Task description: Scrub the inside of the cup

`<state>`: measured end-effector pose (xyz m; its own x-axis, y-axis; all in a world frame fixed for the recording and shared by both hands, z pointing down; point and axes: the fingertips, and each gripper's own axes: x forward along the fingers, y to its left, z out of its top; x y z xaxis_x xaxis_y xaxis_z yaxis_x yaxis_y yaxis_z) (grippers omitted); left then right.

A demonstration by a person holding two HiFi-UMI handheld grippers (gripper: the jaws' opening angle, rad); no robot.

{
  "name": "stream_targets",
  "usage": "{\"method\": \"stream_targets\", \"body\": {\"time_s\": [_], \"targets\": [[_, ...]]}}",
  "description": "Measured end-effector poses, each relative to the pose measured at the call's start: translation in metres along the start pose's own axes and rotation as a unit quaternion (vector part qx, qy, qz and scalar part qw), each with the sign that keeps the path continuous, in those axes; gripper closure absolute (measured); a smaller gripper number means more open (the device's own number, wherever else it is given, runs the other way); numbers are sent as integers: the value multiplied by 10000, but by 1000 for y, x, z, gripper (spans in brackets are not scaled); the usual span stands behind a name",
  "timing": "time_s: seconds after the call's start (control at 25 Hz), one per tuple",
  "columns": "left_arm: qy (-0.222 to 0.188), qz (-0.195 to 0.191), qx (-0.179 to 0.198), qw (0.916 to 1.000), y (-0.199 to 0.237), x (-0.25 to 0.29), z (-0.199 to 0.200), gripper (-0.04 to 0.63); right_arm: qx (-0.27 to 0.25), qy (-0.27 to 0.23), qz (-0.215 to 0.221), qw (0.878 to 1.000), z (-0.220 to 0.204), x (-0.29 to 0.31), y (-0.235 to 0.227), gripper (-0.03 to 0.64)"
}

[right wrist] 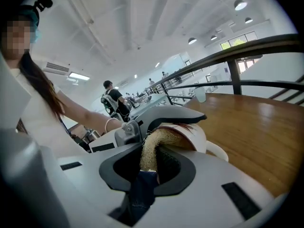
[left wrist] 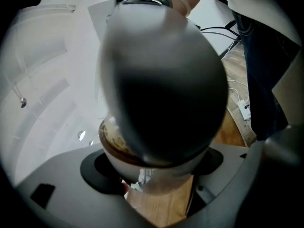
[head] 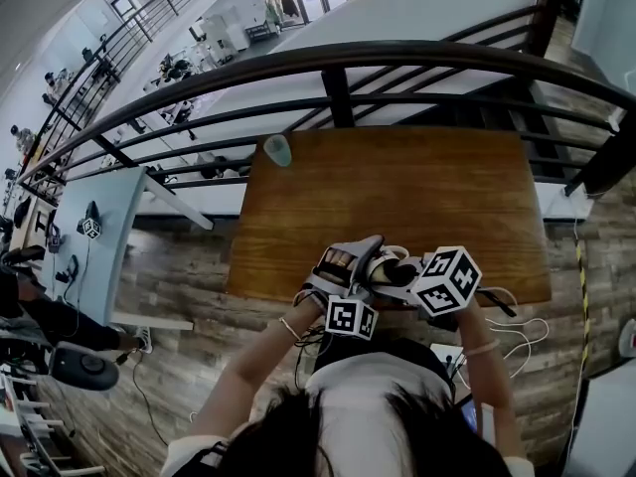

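A white cup (left wrist: pixel 124 161) with a brown-stained inner rim sits between the jaws of my left gripper (left wrist: pixel 152 169), which is shut on it. In the right gripper view the same cup (right wrist: pixel 202 137) lies tilted, its handle toward the table. My right gripper (right wrist: pixel 151 169) is shut on a tan fibrous scrubber (right wrist: pixel 153 148) whose far end curves into the cup's mouth. In the head view both grippers, left (head: pixel 350 266) and right (head: pixel 409 274), meet at the table's near edge with the cup (head: pixel 395 255) between them. The right gripper (left wrist: pixel 161 80) fills the left gripper view as a dark blur.
The wooden table (head: pixel 397 187) stands against a dark metal railing (head: pixel 338 97). A pale green cup (head: pixel 277 150) stands at its far left corner. White cables (head: pixel 519 328) lie on the floor to the right. A person (right wrist: pixel 114 102) stands far off.
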<state>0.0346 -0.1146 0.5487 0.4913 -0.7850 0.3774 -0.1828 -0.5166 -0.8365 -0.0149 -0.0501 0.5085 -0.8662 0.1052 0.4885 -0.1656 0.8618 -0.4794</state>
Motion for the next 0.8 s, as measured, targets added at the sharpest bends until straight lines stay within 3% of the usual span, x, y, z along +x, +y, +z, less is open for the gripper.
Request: {"method": "stream_targets", "body": {"time_s": [0.32, 0.8], "targets": [[10, -162, 232, 9996, -6, -1, -4, 184, -603, 691, -140, 9957, -9, 6, 2, 535], [42, -419, 391, 9983, -22, -9, -15, 184, -1394, 1568, -274, 9774, -25, 24, 7, 534]]}}
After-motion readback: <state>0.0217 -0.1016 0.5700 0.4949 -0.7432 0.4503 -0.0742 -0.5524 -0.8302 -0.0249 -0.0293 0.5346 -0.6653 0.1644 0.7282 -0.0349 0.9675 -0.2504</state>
